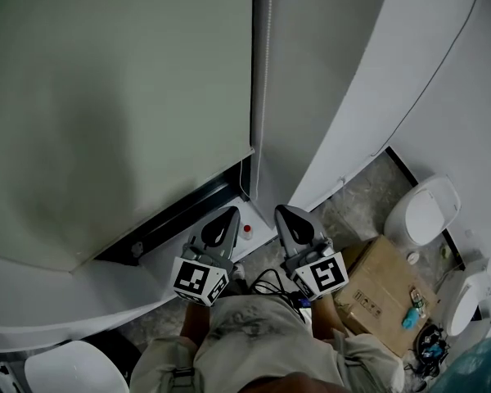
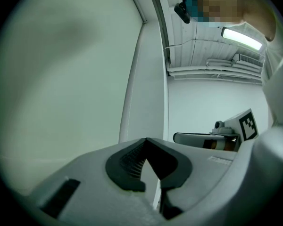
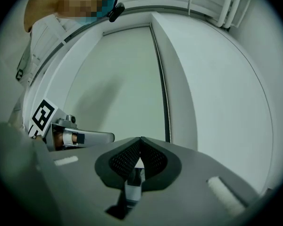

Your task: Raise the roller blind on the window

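Head view looks down on the left hand-held gripper [image 1: 225, 218] and the right hand-held gripper [image 1: 286, 213]. They are held side by side close to the person's tummy, and both point up at the window. The big pale grey-green fabric roller blind [image 1: 114, 97] hangs in front of and above the left hand-held gripper. It is pulled down low over the window, with its dark straight bottom bar [image 1: 180, 211] just past that gripper's tips, so the job looks not yet started. The thin silver bead chain [image 1: 267, 72] runs down the blind's right edge, in front of the gap between the two grippers. I think the grippers are held here because pulling that chain is what lifts the blind. In the left gripper view the two black jaws touch at the tips and hold nothing. In the right gripper view the jaws are pressed together too, with nothing in them, and the chain [image 3: 166, 102] hangs ahead, a little to the right. One gripper would need to open before it can pinch the chain. A brown cardboard box [image 1: 380, 297] sits on the floor, off to the right of the right hand-held gripper.
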Action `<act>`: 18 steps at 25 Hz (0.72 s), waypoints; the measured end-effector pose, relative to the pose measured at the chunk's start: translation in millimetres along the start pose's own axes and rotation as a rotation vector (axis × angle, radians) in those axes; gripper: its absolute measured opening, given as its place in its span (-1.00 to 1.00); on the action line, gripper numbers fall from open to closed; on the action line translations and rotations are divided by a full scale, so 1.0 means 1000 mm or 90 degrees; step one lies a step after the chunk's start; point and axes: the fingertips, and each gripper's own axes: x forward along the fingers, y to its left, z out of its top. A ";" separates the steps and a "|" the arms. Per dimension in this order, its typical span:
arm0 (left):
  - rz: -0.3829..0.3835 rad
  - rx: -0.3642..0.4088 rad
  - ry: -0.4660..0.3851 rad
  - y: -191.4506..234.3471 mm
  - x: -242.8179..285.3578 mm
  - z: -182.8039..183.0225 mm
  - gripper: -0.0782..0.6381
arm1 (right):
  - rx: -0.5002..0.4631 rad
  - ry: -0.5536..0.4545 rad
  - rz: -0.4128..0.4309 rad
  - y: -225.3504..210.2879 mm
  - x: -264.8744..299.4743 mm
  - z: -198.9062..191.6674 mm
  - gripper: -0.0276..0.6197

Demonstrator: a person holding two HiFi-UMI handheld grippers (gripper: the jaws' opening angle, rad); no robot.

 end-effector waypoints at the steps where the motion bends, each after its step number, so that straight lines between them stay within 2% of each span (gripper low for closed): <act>1: -0.004 0.000 -0.001 0.003 0.004 0.002 -0.77 | 0.000 0.001 -0.004 -0.002 0.004 0.000 -0.88; 18: -0.095 0.010 0.003 0.039 0.058 0.020 -0.76 | -0.002 0.001 -0.082 -0.017 0.050 0.010 -0.88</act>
